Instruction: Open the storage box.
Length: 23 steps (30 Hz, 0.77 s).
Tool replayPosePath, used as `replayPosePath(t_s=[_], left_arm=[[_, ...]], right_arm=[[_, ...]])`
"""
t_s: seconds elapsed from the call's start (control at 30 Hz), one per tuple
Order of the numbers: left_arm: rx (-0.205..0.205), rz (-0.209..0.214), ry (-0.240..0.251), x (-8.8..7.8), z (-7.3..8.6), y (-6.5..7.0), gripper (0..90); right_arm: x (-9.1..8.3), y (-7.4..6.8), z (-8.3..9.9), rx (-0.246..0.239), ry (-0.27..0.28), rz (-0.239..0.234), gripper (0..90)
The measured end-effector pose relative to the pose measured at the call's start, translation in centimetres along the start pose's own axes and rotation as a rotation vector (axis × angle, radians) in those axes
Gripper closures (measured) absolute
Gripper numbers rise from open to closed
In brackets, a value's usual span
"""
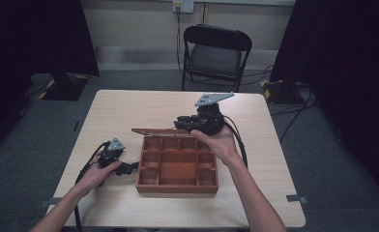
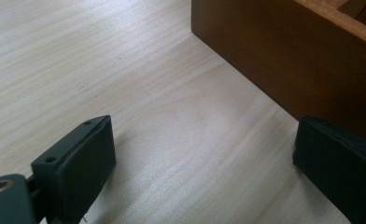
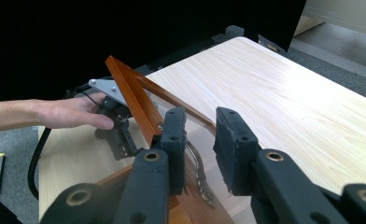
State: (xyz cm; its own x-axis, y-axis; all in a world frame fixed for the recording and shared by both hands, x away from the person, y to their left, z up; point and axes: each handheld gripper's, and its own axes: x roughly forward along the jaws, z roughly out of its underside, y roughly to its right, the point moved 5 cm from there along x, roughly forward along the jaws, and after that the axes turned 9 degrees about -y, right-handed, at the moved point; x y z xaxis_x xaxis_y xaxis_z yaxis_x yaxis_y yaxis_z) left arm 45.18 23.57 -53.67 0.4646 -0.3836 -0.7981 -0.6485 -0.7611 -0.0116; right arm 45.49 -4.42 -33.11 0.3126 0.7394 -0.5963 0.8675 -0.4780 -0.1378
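Left tongs [image 1: 129, 167]: jaws spread wide with nothing between them, resting low on the surface just beside the left wall of the box; in the left gripper view one jaw sits right by that wall, and whether it touches it I cannot tell.
Left hand [image 1: 98, 171]: wrapped around the body of the left tongs, cable trailing back toward the person.
Right tongs [image 3: 197, 149]: jaws a little apart, straddling the raised lid's transparent pane at its hinged edge; whether the pads press the pane I cannot tell.
Right hand [image 1: 216, 140]: holds the right tongs above the far edge of the box, grey three-cornered plate uppermost.
Lid [image 3: 130, 100]: wooden frame with a clear panel, raised and tilted up from the far side of the box.
Box [image 1: 177, 187]: brown wood, divided into small compartments around a larger middle one, lying open near the centre of the surface.
Surface [image 1: 129, 106]: pale wood grain.
Chair [image 1: 215, 53]: black, folding, beyond the far edge of the surface.
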Motion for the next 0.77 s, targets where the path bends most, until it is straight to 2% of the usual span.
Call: replayPosePath(t_s=[0.77], left_arm=[[0.002, 0.004, 0.002, 0.02, -0.01, -0.01, 5.1]], right_arm=[[0.02, -0.06, 0.07, -0.003, -0.006, 0.003, 73.7]])
